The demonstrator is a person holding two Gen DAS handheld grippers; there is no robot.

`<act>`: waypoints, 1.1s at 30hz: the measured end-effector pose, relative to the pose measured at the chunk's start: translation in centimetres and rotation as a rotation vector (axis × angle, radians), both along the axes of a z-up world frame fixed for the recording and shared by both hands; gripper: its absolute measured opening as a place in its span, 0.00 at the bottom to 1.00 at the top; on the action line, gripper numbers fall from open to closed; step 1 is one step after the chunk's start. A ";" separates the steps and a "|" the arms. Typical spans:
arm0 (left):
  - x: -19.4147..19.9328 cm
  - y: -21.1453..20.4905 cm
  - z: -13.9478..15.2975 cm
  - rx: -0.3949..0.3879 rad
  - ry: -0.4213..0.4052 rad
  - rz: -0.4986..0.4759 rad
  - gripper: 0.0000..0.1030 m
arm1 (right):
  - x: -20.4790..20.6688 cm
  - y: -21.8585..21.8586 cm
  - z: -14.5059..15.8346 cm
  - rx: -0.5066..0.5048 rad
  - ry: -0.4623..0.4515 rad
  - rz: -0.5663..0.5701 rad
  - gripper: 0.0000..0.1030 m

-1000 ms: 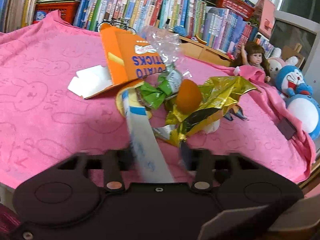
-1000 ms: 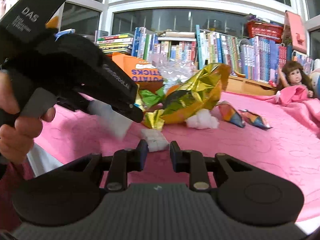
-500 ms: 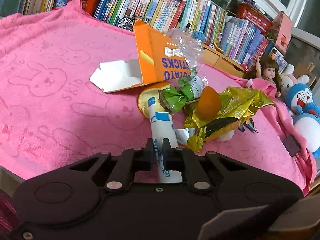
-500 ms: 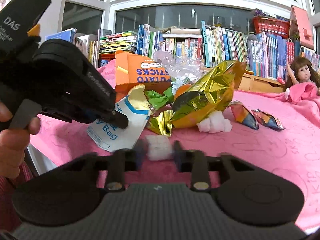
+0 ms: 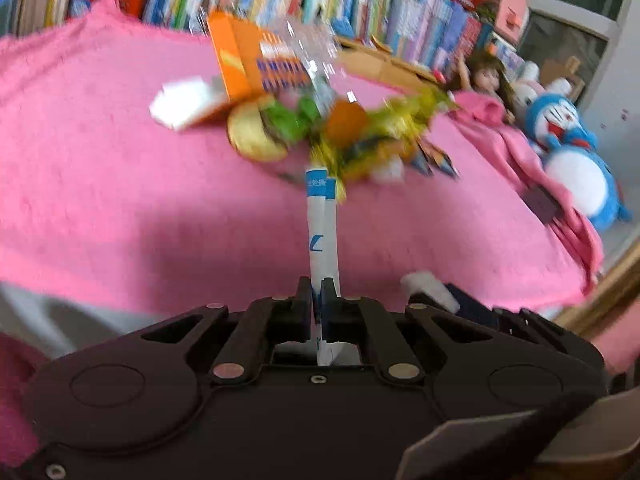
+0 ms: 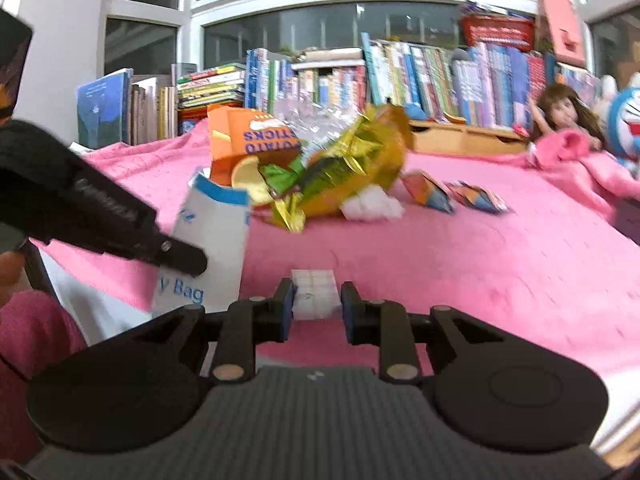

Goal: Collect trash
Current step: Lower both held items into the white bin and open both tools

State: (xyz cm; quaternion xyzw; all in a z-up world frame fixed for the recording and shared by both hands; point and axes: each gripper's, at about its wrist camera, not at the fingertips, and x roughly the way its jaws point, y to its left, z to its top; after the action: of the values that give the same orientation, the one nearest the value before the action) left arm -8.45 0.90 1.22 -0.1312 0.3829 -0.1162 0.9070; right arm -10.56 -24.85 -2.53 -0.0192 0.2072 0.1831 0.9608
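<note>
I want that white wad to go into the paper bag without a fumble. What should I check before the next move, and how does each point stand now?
1. Left gripper clamped on the paper bag: ok.
2. Right gripper closed on the white wad: ok.
3. Bag mouth open enough: cannot tell; it looks pinched flat.
4. Wad over the mouth: not ok, it sits beside the bag.
5. Remaining trash pile apart from the bag: cannot tell.

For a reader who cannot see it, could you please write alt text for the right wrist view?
The right gripper holds a small white wad between its fingers above a pink cloth. To its left, the left gripper pinches a white and blue paper bag; wrappers and an orange box lie piled behind.
</note>
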 end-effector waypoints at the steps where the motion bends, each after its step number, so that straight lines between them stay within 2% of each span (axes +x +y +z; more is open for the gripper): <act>1: -0.7 -0.2 -0.4 0.003 0.020 -0.023 0.04 | -0.7 -0.4 -0.2 -0.001 0.014 -0.008 0.30; 5: -2.2 -1.6 -2.5 0.069 0.093 -0.085 0.04 | -1.8 -1.3 -1.4 0.005 0.105 -0.036 0.30; 12: -2.3 -3.0 -8.1 0.147 0.270 -0.103 0.04 | -1.1 -2.0 -6.0 0.040 0.327 -0.094 0.30; 18: -1.9 -3.2 -12.1 0.164 0.382 -0.092 0.04 | -0.3 -1.9 -9.8 0.056 0.482 -0.123 0.30; 28: -0.8 -3.0 -12.8 0.166 0.396 -0.089 0.04 | 0.1 -2.2 -10.6 0.074 0.521 -0.135 0.31; 33: -0.7 -3.2 -12.6 0.161 0.392 -0.094 0.10 | 0.3 -2.4 -10.7 0.080 0.523 -0.139 0.33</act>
State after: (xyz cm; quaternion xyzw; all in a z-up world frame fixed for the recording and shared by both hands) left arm -9.18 -2.31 -11.35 -0.0604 0.5656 -0.0999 0.8164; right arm -10.23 -27.25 -13.23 0.0810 0.4417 0.1238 0.8849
